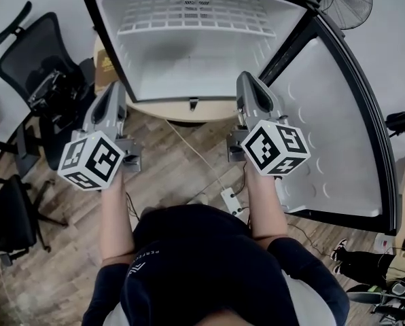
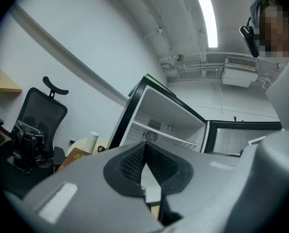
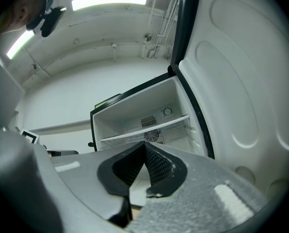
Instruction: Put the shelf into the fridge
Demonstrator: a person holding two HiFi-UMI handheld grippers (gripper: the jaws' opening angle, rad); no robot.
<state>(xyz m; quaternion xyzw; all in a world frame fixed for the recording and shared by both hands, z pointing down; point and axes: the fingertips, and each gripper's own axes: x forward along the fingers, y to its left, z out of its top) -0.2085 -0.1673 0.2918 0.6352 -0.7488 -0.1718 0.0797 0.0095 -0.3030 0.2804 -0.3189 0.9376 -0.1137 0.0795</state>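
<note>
before the open fridge [image 1: 189,66], its door [image 1: 338,128] swung wide: white wire shelf [image 1: 196,15] seated level high inside, apparently already in place; left gripper [image 2: 144,145] and right gripper [image 3: 144,144] held clear of it, jaws pressed together on nothing, the carrying seemingly done.

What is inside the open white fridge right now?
One white wire shelf sits high up, with a round fan grille on the back wall. The rest of the fridge looks bare. The left gripper and right gripper cover its front corners.
</note>
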